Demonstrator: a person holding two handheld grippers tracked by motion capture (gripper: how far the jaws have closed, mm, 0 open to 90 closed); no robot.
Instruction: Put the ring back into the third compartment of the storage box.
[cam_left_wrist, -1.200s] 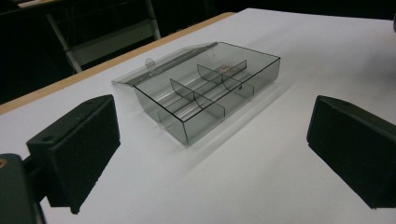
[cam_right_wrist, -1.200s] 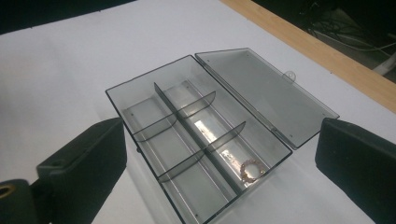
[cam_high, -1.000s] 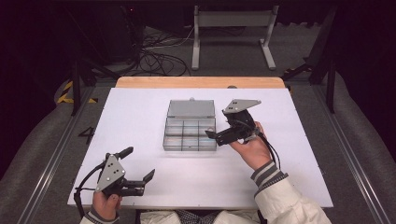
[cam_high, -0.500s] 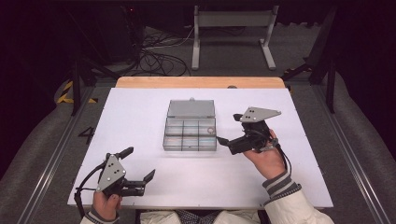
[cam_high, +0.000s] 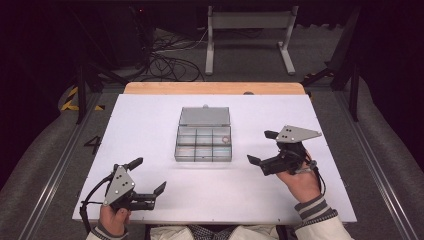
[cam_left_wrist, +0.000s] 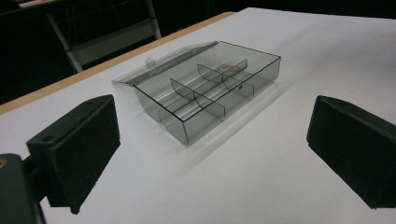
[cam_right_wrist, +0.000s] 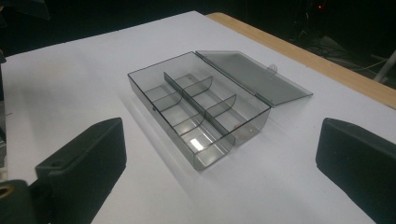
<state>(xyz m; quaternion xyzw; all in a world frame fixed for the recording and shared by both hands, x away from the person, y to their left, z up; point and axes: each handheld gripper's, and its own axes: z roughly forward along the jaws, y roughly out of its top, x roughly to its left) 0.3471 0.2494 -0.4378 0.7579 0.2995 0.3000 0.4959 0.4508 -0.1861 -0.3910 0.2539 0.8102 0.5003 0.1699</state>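
The right gripper (cam_high: 263, 147) has drawn back from the box over the last second; it was almost at the box's right edge and now sits off to the right and a little nearer the person, well apart from it. The left gripper (cam_high: 149, 176) has not budged from its spot near the front left of the table.

Both pairs of jaws stand spread wide with nothing between them. In the right gripper view the two black jaws frame the clear compartment box (cam_right_wrist: 201, 112) from its right end. In the left gripper view the jaws, just as far apart, frame the same box (cam_left_wrist: 210, 93) from the front left.

The box (cam_high: 203, 143) lies at the middle of the white table (cam_high: 150, 120), its lid (cam_high: 204, 116) folded flat open on the far side. Dividers split it into small compartments, and a small reddish thing (cam_high: 225, 140) rests in the far right compartment; what it is I can't make out.

The right hand (cam_high: 300, 181) wraps the gripper's handle from below, striped cuff showing. The left hand (cam_high: 114, 220) grips its handle at the table's front edge, a black cable (cam_high: 90, 200) looping beside it.
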